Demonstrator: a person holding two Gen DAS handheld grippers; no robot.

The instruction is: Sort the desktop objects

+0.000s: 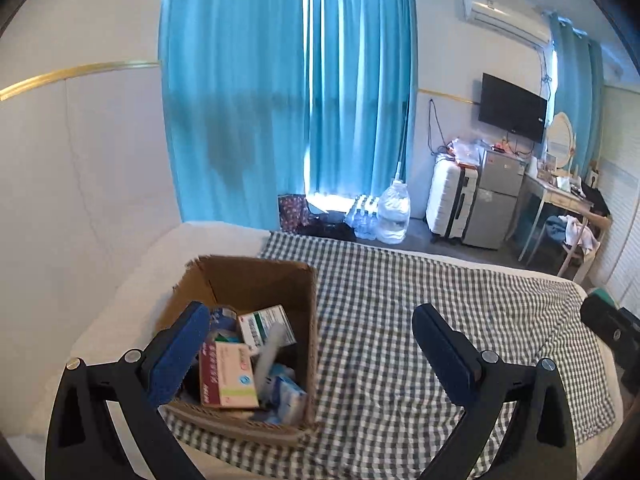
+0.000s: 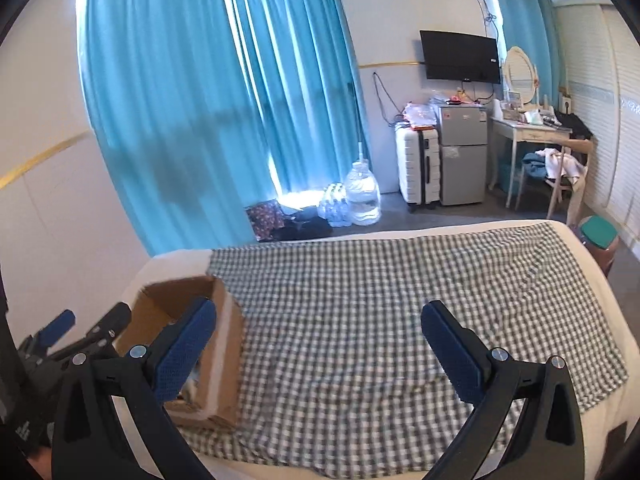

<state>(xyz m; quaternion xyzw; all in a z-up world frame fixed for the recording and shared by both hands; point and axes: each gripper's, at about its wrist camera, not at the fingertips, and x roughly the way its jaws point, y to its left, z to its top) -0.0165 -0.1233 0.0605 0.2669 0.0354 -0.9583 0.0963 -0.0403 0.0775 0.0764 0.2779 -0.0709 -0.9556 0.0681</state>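
Observation:
An open cardboard box [image 1: 256, 280] stands on the left part of a checked cloth [image 1: 400, 320] spread over a white bed. Inside lie several items: a red and pink medicine box [image 1: 228, 376], a green and white box [image 1: 266, 326], a grey tube [image 1: 270, 354] and a blue and white pack [image 1: 290, 398]. My left gripper [image 1: 310, 340] is open above the box's right side, its left finger over the contents. My right gripper [image 2: 318, 332] is open over bare cloth, the cardboard box [image 2: 224, 344] behind its left finger. The left gripper [image 2: 80, 330] shows at the far left there.
Beyond the bed hang blue curtains [image 1: 288, 100]. Water bottles [image 1: 394, 212], a white suitcase [image 1: 450, 200], a small fridge [image 1: 494, 196], a desk [image 2: 528, 128] with a chair and a wall TV [image 1: 514, 108] stand on the far side. A bin [image 2: 600, 240] sits by the bed's right corner.

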